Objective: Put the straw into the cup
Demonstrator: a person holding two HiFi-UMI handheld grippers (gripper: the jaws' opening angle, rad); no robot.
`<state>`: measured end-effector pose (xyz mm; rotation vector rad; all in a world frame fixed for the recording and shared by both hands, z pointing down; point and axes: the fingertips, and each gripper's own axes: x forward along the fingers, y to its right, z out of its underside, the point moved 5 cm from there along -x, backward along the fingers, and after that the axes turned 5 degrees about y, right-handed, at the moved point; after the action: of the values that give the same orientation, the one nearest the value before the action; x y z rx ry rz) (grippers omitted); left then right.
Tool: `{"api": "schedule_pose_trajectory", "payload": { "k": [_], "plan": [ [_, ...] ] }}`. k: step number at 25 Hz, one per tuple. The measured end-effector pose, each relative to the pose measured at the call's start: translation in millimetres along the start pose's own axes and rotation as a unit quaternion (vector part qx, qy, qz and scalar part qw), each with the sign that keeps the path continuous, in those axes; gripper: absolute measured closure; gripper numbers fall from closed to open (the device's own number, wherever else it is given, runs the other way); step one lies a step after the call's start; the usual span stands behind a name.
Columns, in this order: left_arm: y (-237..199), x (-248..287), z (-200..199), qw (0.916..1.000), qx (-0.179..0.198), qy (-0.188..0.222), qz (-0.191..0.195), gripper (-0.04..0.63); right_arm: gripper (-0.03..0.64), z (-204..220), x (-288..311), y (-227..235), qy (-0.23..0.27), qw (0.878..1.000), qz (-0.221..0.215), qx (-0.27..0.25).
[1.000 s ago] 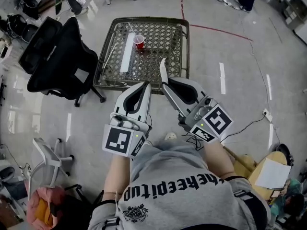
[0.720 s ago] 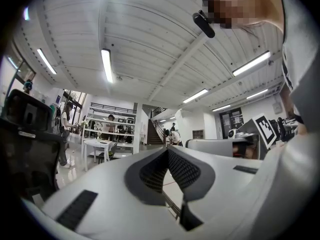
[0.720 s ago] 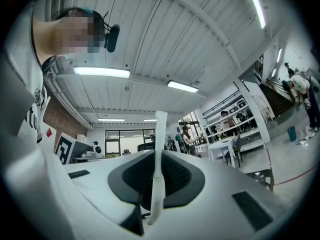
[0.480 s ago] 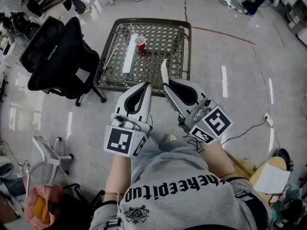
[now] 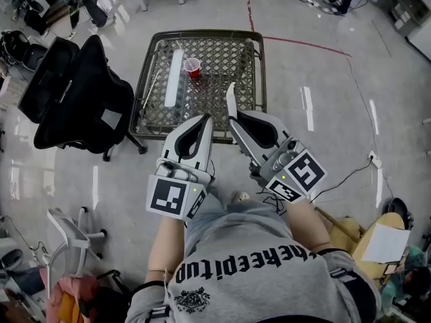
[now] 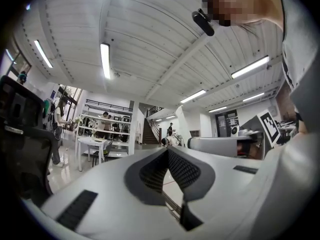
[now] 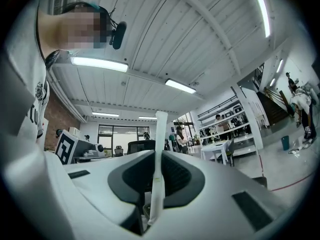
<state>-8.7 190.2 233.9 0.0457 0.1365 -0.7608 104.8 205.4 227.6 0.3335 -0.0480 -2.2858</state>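
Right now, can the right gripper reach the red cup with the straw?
Probably not yet. The right gripper, shut on the straw, hangs by the mesh table's near edge, and the red cup stands toward the far side. Nothing blocks the way above the table.

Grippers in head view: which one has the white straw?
The right gripper: its jaws are shut on the thin white straw, which sticks out past the tips. The left gripper has its jaws shut together with nothing between them.
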Motion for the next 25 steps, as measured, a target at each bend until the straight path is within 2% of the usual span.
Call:
{"api": "schedule_pose_trajectory", "payload": {
  "k": [11, 25],
  "plan": [
    [-66.6, 22.9, 5.0, 0.9986, -0.015, -0.010, 0.050, 0.571, 0.561, 11.8, 63.5, 11.7, 0.003, 0.999, 0.043, 0.003],
    [-145.2, 35.2, 15.1, 0.9958, -0.023, -0.014, 0.087, 0.571, 0.561, 36.3, 133.8, 18.2, 0.007, 0.996, 0.085, 0.002]
  ]
}}
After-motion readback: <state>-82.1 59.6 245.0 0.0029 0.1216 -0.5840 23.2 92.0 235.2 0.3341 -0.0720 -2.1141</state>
